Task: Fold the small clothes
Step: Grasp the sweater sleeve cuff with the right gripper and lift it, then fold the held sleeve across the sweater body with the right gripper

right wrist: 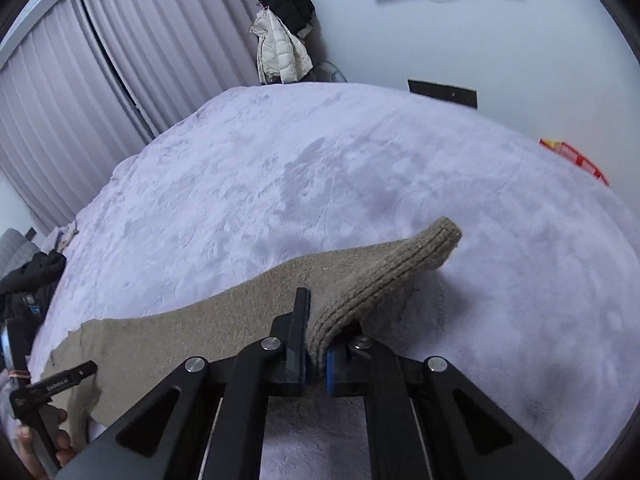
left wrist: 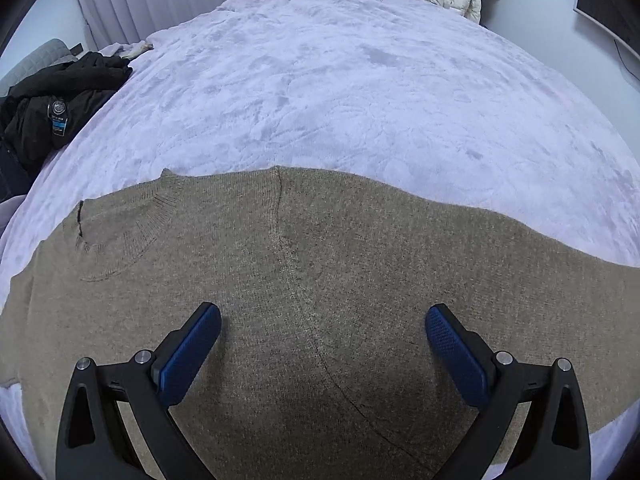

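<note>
A tan knit sweater (left wrist: 304,288) lies flat on a lilac plush bedspread (left wrist: 320,92), its neckline (left wrist: 120,232) at the left. My left gripper (left wrist: 323,320) hovers open over the sweater's body, blue pads wide apart, holding nothing. In the right wrist view my right gripper (right wrist: 318,356) is shut on the ribbed cuff (right wrist: 384,276) of the sweater's sleeve (right wrist: 224,316), which lifts off the bedspread (right wrist: 320,176). The left gripper (right wrist: 52,388) and the hand holding it show at the lower left there.
Dark clothes (left wrist: 52,100) are piled at the bed's left edge. Jackets (right wrist: 280,28) hang in the far corner by the curtains (right wrist: 80,80). A red and yellow item (right wrist: 576,156) sits at the bed's right edge. The wall holds a black panel (right wrist: 442,92).
</note>
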The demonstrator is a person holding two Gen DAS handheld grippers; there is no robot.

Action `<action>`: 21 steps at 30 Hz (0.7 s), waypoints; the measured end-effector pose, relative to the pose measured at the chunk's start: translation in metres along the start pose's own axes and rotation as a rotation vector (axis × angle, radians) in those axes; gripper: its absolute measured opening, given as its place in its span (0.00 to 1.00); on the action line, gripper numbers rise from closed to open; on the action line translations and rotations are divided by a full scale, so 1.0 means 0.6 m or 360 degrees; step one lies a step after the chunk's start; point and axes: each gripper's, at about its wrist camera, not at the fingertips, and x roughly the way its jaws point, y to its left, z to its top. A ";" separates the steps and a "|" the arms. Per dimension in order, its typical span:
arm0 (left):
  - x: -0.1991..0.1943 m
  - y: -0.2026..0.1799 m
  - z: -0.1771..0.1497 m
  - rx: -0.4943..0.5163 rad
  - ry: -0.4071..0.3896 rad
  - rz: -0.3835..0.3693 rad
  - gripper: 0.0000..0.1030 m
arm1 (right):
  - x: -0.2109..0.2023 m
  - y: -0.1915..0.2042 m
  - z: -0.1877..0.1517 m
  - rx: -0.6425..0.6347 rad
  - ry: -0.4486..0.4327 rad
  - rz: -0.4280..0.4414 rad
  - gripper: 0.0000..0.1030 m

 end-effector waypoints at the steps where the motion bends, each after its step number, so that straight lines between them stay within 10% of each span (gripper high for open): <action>1: 0.012 -0.007 -0.001 0.0021 0.0039 0.0036 1.00 | -0.002 0.009 0.001 -0.0042 -0.0015 -0.0035 0.06; 13: 0.026 -0.004 0.000 0.0106 0.0071 0.0078 1.00 | -0.020 0.057 0.009 -0.0176 -0.0032 -0.0184 0.06; 21: -0.024 0.142 -0.043 -0.0172 0.0001 -0.0104 1.00 | -0.127 0.227 0.012 -0.0498 -0.0279 -0.0158 0.06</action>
